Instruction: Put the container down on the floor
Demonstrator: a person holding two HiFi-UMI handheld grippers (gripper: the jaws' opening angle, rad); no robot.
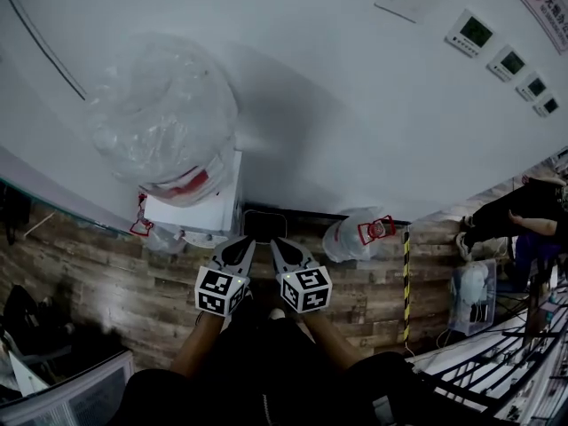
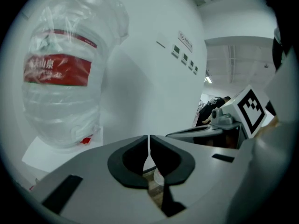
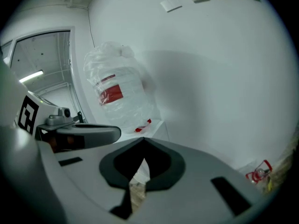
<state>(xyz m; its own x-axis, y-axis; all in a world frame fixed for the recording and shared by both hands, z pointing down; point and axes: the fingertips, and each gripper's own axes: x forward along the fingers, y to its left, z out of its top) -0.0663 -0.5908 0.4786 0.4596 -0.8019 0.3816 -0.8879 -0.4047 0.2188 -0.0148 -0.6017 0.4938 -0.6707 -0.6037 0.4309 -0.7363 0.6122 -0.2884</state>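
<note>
Far left, a large clear plastic water jug with a red label [image 1: 164,118], wrapped in thin film, stands upside down on a white box-shaped dispenser [image 1: 204,213] against the white wall [image 1: 355,105], the position in which it feeds the machine. Below it runs a dark wood-plank floor [image 1: 98,282].

In the centre, the left gripper [image 1: 241,247] and right gripper [image 1: 282,247] hang side by side in front of the person, just beside each other, tips aimed at the foot of the wall. Each gripper's own view shows its black pads pressed together with nothing between them; neither one carries anything.

Right of them, a smaller clear plastic water container with a red carry handle [image 1: 353,236] rests on the floor at the wall's base, apart from both grippers. This looks like the task's container, so the set-down seems done, which would explain the empty, closed jaws. Beside it stands a yellow-and-black striped post [image 1: 406,273]. Small control panels [image 1: 497,51] dot the wall above right
</note>
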